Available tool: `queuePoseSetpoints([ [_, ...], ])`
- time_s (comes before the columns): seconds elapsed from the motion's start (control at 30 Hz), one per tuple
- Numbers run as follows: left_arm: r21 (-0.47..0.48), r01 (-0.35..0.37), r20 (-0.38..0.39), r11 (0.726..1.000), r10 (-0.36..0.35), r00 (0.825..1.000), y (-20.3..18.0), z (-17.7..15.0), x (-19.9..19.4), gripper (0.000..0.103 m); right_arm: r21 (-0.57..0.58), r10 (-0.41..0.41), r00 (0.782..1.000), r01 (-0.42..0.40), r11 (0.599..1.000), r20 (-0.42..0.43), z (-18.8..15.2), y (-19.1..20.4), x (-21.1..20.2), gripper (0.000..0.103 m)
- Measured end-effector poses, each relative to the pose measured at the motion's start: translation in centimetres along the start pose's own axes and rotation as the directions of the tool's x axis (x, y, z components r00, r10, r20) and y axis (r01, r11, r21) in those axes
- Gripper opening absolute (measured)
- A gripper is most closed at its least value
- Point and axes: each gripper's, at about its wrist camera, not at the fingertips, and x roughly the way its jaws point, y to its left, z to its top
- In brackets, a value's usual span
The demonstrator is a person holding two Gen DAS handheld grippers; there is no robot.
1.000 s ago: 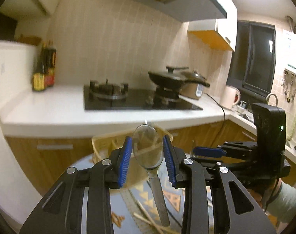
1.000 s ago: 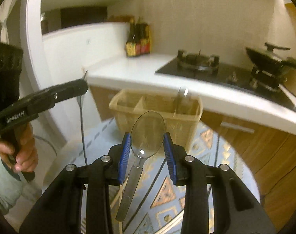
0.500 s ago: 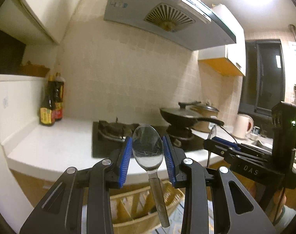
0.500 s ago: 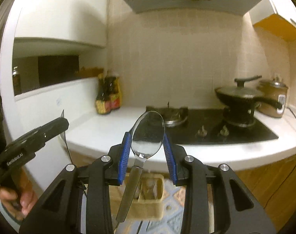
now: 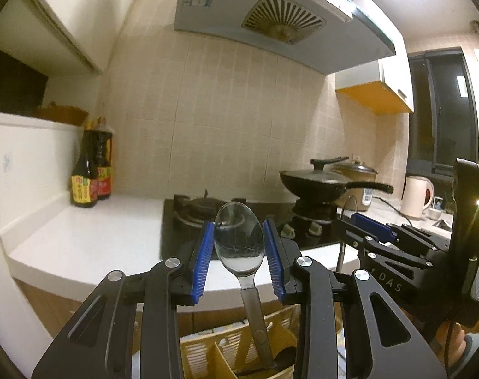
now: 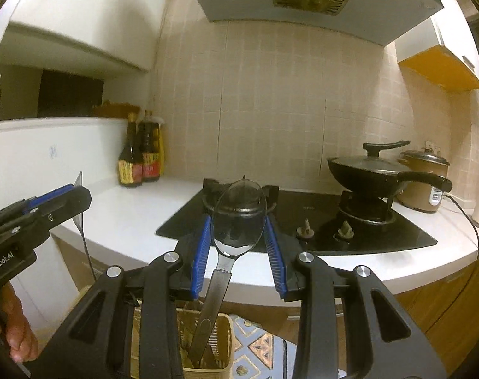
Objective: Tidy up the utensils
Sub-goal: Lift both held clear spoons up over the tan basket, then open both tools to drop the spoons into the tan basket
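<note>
Left hand-held gripper point(image 5: 239, 259) and right hand-held gripper point(image 6: 238, 249), each raised toward the kitchen wall, each with a spoon standing bowl-up between its blue pads; the left spoon point(image 5: 239, 240) and the right spoon point(image 6: 238, 221) fill the gap from pad to pad, so both look pinched at the bowl's edges, with the handles hanging down toward the slatted basket point(image 5: 208, 353) below, whose dividers form compartments already holding other utensils. Judged from their look, the spoons are light, rigid metal with polished, slippery surfaces; a grip across the curved bowl is likely to let the handle swing or slide, and the flat neck or handle would offer the surer hold. In the right wrist view the basket point(image 6: 223, 331) stands on a patterned mat point(image 6: 258, 347). Behind runs a white counter point(image 5: 91, 233) carrying two dark sauce bottles point(image 5: 91, 173), a black gas hob point(image 6: 302, 221), a lidded black pan point(image 6: 375, 170) on the far burner, a rice cooker point(image 6: 425, 177) and a kettle point(image 5: 416, 195); above are beige tiles, a range hood point(image 5: 271, 15) and wall cupboards
</note>
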Motion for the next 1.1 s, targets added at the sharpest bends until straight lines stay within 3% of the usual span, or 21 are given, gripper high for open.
queuePoseSetpoints([
  [0.53,-0.002,0.021,-0.069,1.000,-0.022,0.997,0.9,-3.0,0.7,0.032,0.004,0.046,0.992,-0.046,0.999,-0.117,-3.3,0.4,1.3,0.032],
  [0.57,-0.008,0.032,-0.076,0.999,-0.032,0.997,0.9,-3.1,0.6,0.033,0.010,0.055,0.991,-0.054,0.998,-0.125,-3.4,0.3,1.2,0.034],
  [0.6,-0.015,0.040,-0.082,0.999,-0.041,0.996,1.0,-3.0,0.5,0.033,0.020,0.072,0.988,-0.070,0.997,-0.138,-3.5,0.2,1.0,0.044],
  [0.67,-0.027,0.051,-0.085,0.998,-0.053,0.995,1.1,-3.0,0.0,0.036,0.039,0.098,0.984,-0.093,0.995,-0.149,-3.6,0.0,0.6,0.053],
  [0.87,-0.061,0.088,-0.099,0.994,-0.094,0.991,1.2,-2.6,-2.5,0.044,0.057,0.126,0.975,-0.117,0.991,-0.184,-4.4,-0.2,-2.0,0.053],
  [1.1,-0.071,0.119,-0.092,0.990,-0.126,0.988,0.3,-1.9,-6.4,0.044,0.070,0.139,0.961,-0.126,0.990,-0.241,-4.6,-0.7,-5.5,0.053],
])
